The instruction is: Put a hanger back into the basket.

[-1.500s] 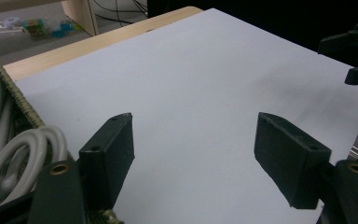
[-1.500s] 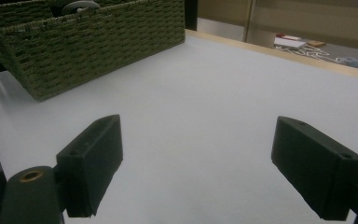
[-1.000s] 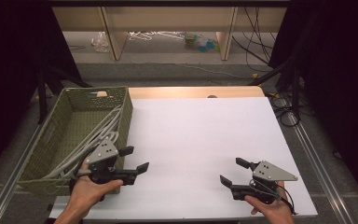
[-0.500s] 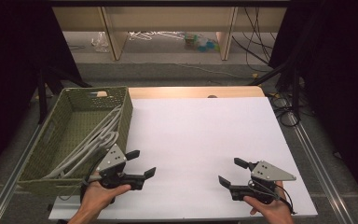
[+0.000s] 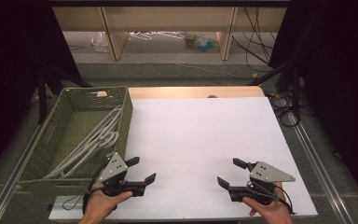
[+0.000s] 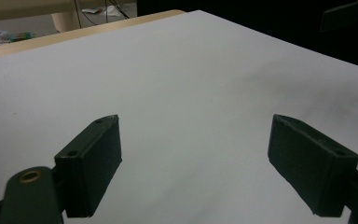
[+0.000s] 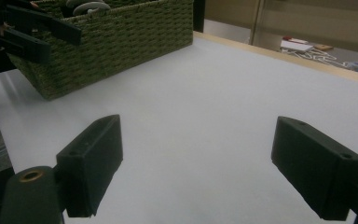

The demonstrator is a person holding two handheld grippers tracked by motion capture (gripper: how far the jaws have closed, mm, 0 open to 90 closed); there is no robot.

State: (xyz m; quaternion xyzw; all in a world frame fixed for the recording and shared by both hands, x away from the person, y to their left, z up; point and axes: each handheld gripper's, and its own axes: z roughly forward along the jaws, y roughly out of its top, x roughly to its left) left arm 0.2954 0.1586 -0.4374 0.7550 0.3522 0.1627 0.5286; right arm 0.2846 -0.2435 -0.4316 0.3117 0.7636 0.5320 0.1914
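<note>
My left gripper (image 5: 142,169) sits low over the white tabletop (image 5: 200,130) near the front edge, just right of a green woven basket (image 5: 127,109). Its jaws are open, have just widened a little, and hold nothing. In the left gripper view the left gripper (image 6: 200,158) has only bare white surface between its pads. My right gripper (image 5: 229,171) rests at the front right, also open and holding nothing. The right gripper (image 7: 198,163) points across the table toward the basket (image 7: 121,42). Grey clothes hangers (image 5: 91,140) lie inside the basket.
The basket takes up the table's left side. A wooden strip (image 5: 191,92) runs along the far edge. Beyond it are shelf legs and loose items on the floor (image 5: 196,39). Cables (image 5: 284,105) hang off the far right corner. Metal rails (image 5: 307,144) flank the table.
The left gripper has sunk toward the tabletop and shifted slightly right and nearer the front edge. The right gripper has stayed put.
</note>
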